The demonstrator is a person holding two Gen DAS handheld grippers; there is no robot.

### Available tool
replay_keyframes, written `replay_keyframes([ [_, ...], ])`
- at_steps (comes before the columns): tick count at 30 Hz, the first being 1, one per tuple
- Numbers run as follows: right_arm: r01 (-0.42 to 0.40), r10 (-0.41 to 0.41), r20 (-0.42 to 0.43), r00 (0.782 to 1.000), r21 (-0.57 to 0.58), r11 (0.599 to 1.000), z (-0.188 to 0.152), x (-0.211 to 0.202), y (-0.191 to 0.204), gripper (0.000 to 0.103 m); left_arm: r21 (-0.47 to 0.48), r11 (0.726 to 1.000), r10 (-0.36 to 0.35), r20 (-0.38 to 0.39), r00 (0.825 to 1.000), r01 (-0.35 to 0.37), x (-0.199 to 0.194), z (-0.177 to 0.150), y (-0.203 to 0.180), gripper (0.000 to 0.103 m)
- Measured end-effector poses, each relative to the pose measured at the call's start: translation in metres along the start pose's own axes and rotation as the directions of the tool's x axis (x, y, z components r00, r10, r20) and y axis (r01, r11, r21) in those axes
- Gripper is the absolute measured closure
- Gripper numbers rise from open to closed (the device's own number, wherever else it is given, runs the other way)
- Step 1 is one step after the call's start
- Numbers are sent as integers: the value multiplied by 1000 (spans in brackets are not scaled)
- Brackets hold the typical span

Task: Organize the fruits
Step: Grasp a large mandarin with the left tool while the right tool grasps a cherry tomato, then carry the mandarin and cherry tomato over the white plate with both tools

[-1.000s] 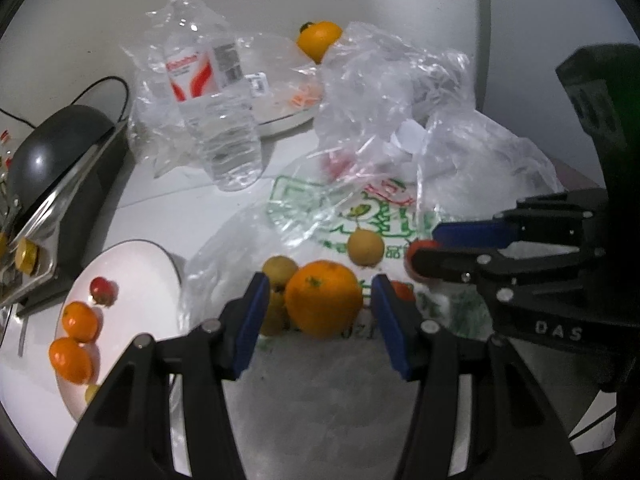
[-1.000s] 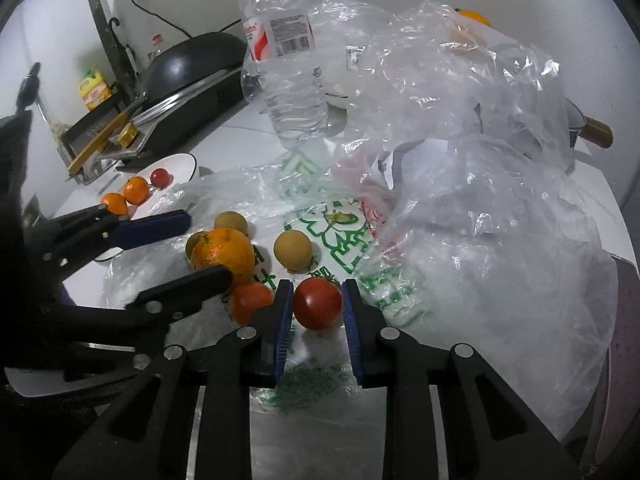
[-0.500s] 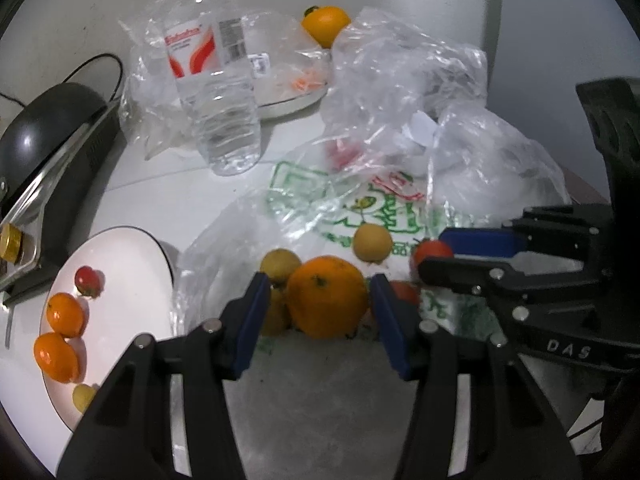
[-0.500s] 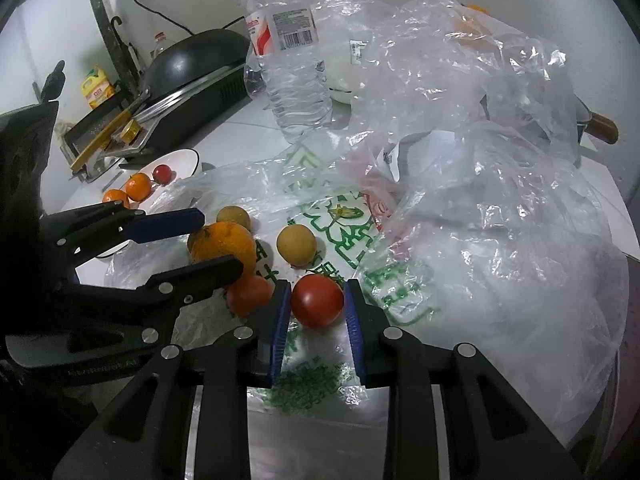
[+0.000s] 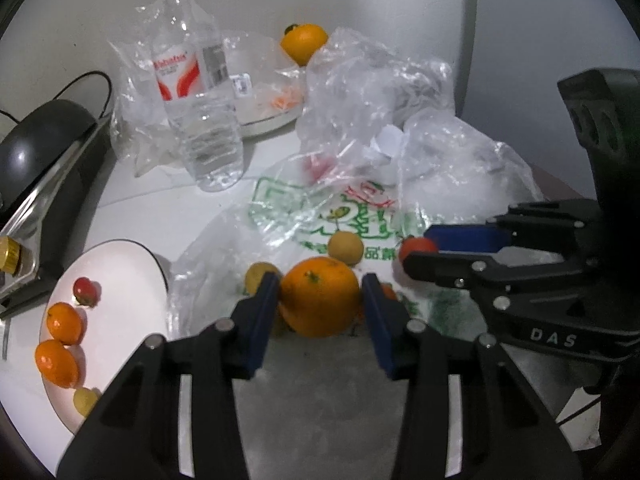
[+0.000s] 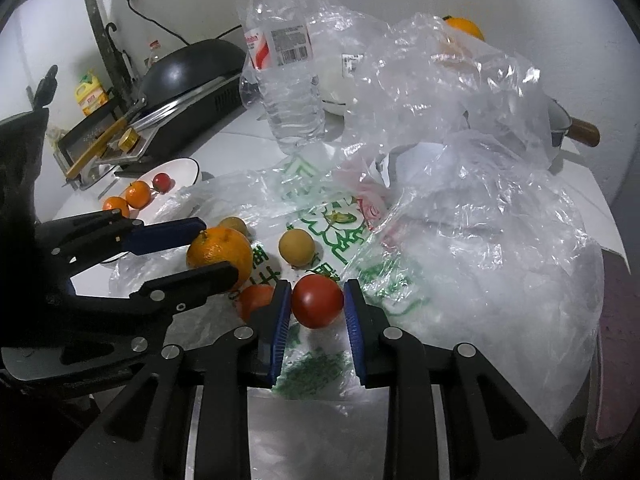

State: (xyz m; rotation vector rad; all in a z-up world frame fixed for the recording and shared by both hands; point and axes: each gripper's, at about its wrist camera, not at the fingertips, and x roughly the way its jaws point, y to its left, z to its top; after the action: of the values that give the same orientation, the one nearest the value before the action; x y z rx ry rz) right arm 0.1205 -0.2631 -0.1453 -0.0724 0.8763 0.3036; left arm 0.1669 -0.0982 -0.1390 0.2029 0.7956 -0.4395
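- Left wrist view: the orange [image 5: 319,297] is clamped by the left gripper [image 5: 320,300], right of the white plate [image 5: 132,276].
- Right wrist view: the tomato [image 6: 317,300] is clamped by the right gripper [image 6: 316,306], right of that plate [image 6: 184,168].

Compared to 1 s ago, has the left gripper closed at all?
Yes. The left gripper narrowed inward: both fingers now touch the orange, which stays beside the small yellow fruit.
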Motion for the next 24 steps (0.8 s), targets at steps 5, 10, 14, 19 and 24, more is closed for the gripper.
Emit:
replay_keyframes([
  [5,12,-11,17,1000,-15,1000,2,-8,11,74,-3,1000,0,24,1000,0,-15,-4,1,59],
  [10,18,-17,33,999,-27,999,4,-15,22,74,-7,1000,6,55,998,-6,-33,-7,7,59],
  [14,24,-22,42,999,-38,999,5,-20,32,74,-14,1000,9,73,997,-8,-45,-11,14,59],
  [19,27,-24,48,999,-61,998,8,-22,50,74,-24,1000,15,89,996,-12,-57,-18,23,59],
  [24,24,-20,52,998,-81,996,11,-23,65,74,-46,999,25,106,994,-20,-69,-25,36,59],
])
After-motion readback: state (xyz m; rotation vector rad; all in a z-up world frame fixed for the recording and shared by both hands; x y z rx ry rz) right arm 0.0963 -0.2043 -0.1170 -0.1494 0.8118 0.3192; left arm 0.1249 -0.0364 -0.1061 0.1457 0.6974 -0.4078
